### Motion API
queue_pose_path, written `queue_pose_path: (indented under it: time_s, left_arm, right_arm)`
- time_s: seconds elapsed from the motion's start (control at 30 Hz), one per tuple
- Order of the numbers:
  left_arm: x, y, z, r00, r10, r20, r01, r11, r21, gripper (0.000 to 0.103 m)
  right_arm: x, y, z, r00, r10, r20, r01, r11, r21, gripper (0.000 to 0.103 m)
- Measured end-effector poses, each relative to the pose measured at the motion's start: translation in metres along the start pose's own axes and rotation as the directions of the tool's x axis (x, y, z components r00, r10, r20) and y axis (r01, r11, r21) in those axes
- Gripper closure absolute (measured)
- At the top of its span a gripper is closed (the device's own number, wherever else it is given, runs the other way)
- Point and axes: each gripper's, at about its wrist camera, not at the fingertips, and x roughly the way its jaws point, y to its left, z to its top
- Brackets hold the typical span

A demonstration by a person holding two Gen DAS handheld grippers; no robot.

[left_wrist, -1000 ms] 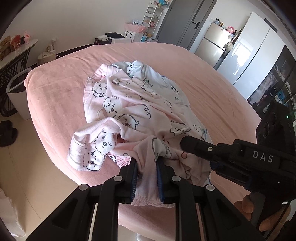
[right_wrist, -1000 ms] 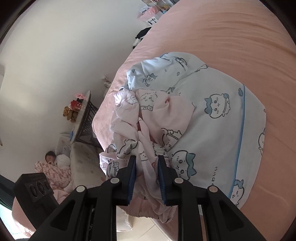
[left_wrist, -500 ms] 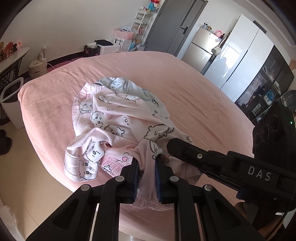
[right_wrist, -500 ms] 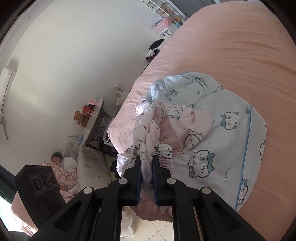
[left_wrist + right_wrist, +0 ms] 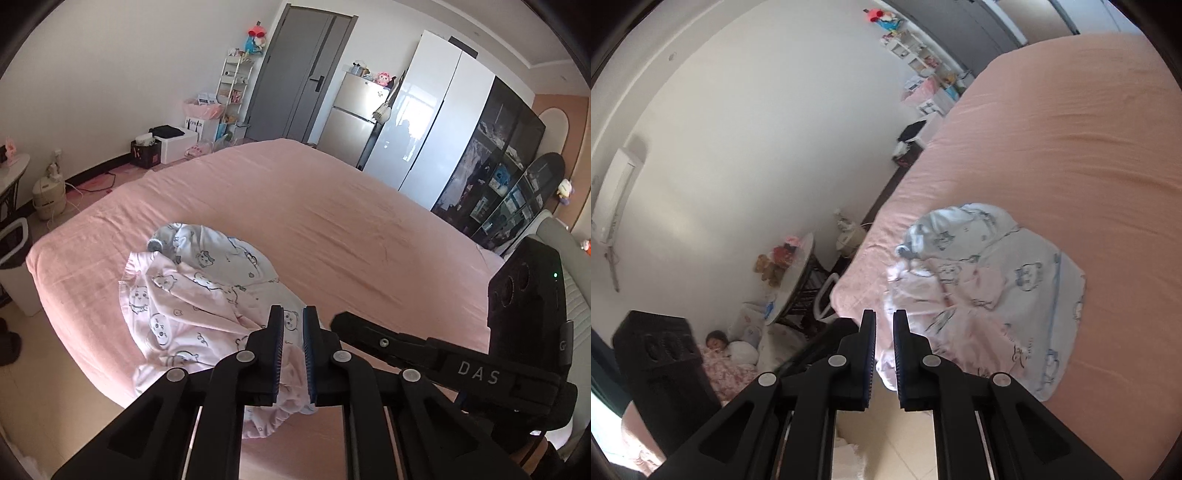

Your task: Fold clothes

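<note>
A crumpled pink and pale-blue cartoon-print garment (image 5: 199,295) lies near the front left corner of the pink bed (image 5: 332,221). My left gripper (image 5: 293,325) is shut on the garment's pink elastic edge, which hangs down between the fingers. My right gripper (image 5: 884,325) is shut on another part of that edge and lifts it off the bed; the garment (image 5: 990,280) trails from it across the bed corner. The right gripper's body (image 5: 443,354) shows in the left wrist view, just right of the left gripper.
The bed's front edge drops to a tiled floor (image 5: 44,398). A white bin (image 5: 14,266) stands left of the bed. A round side table (image 5: 798,273) and a child lying on bedding (image 5: 716,339) are on the floor beyond the bed corner. Wardrobes (image 5: 436,118) line the far wall.
Both grippers have risen and pulled back with the garment's edge, lifting and stretching it toward the bed's front edge. The heap looks smaller and farther away. Both stay shut.
</note>
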Motion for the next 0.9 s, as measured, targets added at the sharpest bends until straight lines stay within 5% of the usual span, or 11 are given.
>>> queue_pose_path:
  time_s: [0.2, 0.37, 0.43, 0.47, 0.5, 0.63, 0.9]
  left_arm:
    - [-0.01, 0.035, -0.01, 0.999, 0.003, -0.043, -0.007, 0.996, -0.086, 0.094]
    - [-0.005, 0.052, -0.028, 0.993, 0.02, -0.117, -0.034, 0.993, -0.117, 0.09]
    - [0.002, 0.058, -0.037, 0.987, 0.009, -0.163, -0.033, 0.989, -0.145, 0.07]
    - [0.005, 0.06, -0.042, 0.983, -0.008, -0.181, -0.021, 0.987, -0.158, 0.039]
    - [0.007, 0.062, -0.047, 0.983, -0.027, -0.183, -0.005, 0.985, -0.174, 0.019]
    - [0.014, 0.073, -0.065, 0.979, -0.133, -0.157, 0.082, 0.952, -0.296, 0.018]
    - [0.052, 0.09, -0.099, 0.952, -0.21, -0.22, 0.087, 0.882, -0.464, 0.018]
  right_arm:
    - [-0.018, -0.038, -0.023, 0.997, -0.078, 0.006, 0.077, 0.991, 0.108, 0.095]
    - [-0.006, -0.057, -0.038, 0.99, -0.121, -0.069, 0.129, 0.982, 0.141, 0.095]
    - [0.002, -0.066, -0.043, 0.986, -0.135, -0.098, 0.151, 0.973, 0.172, 0.094]
    - [0.006, -0.071, -0.045, 0.983, -0.143, -0.112, 0.162, 0.969, 0.188, 0.093]
    - [0.01, -0.075, -0.047, 0.979, -0.156, -0.13, 0.18, 0.964, 0.194, 0.088]
    - [0.023, -0.078, -0.055, 0.973, -0.156, -0.17, 0.189, 0.961, 0.203, 0.055]
    - [0.05, -0.082, -0.062, 0.971, -0.05, -0.233, 0.115, 0.955, 0.273, 0.048]
